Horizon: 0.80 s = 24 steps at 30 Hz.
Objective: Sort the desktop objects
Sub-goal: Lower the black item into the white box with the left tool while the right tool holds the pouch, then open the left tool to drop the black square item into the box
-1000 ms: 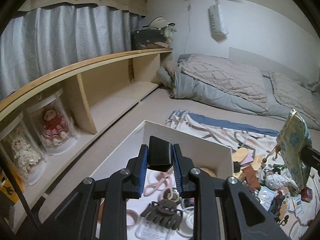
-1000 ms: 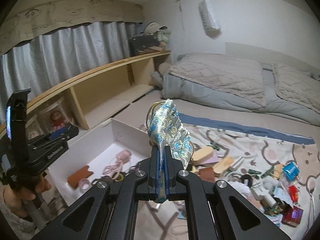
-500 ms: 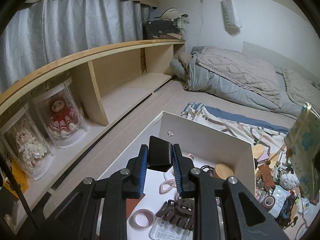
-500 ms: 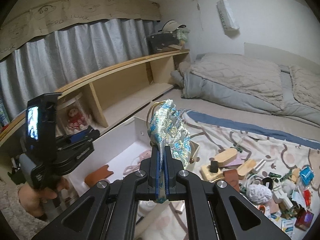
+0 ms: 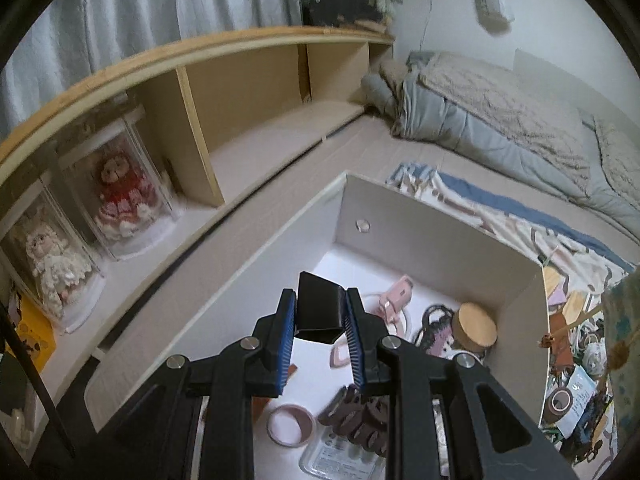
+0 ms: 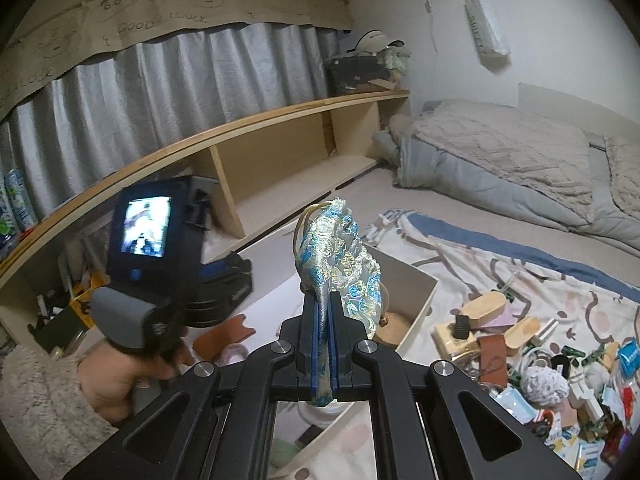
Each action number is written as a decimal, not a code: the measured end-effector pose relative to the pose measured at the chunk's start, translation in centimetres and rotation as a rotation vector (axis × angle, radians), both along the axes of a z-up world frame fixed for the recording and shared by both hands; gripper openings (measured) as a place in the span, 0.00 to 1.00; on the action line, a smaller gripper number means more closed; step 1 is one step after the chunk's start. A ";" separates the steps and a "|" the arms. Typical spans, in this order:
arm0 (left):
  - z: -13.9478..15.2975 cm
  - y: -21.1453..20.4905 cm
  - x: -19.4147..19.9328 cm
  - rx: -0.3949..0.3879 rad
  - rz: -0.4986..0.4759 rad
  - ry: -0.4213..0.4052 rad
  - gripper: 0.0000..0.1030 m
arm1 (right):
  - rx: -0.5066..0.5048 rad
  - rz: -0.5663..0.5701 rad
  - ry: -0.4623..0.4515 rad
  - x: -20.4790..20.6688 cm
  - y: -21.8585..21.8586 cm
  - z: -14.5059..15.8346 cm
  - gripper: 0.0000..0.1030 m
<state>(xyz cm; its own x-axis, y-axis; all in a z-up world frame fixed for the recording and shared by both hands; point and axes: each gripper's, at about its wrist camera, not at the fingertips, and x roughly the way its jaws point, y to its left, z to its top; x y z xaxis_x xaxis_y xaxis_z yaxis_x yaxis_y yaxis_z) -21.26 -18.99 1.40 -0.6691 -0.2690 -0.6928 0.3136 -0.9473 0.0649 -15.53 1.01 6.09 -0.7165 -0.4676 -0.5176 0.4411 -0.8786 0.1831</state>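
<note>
My left gripper (image 5: 320,316) is shut on a small black box-shaped piece (image 5: 320,308), held above the inside of a white box (image 5: 432,236). Inside the box lie a pink tape roll (image 5: 290,426), a brown hair claw (image 5: 362,416), a pink clip (image 5: 396,298) and a round wooden lid (image 5: 478,326). My right gripper (image 6: 325,320) is shut on a blue and gold brocade pouch (image 6: 340,264), which stands up over the same white box (image 6: 416,308). In the right wrist view a hand carries the left gripper's body (image 6: 160,256), at the left.
A pile of small items (image 6: 540,360) covers a patterned cloth (image 6: 500,256) right of the box. A long wooden shelf (image 5: 240,92) runs along the left with two dolls in clear cases (image 5: 120,192). Bedding (image 6: 500,152) lies at the back.
The left gripper has dropped lower and tipped down over the box with the black piece. The right gripper has swung left with the pouch, now over the box's edge.
</note>
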 end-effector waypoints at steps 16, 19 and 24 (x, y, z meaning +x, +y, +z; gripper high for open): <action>-3.2 -0.8 -1.5 0.039 0.033 -0.184 0.24 | 0.027 0.051 -0.021 0.4 -1.6 -0.8 0.04; -3.8 -1.0 -1.8 0.039 0.034 -0.219 0.24 | 0.030 0.055 -0.021 0.4 -1.7 -0.9 0.04; -4.2 -1.1 -2.0 0.039 0.015 -0.246 0.24 | 0.033 0.062 -0.023 0.4 -1.8 -1.0 0.04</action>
<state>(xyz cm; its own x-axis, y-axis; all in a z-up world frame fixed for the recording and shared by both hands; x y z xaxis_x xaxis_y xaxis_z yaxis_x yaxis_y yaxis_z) -23.30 -20.07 -2.83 -0.4751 -0.2474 -0.8444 0.3071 -0.9459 0.1043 -15.13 -0.80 5.10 -0.6748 -0.4928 -0.5494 0.4907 -0.8556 0.1647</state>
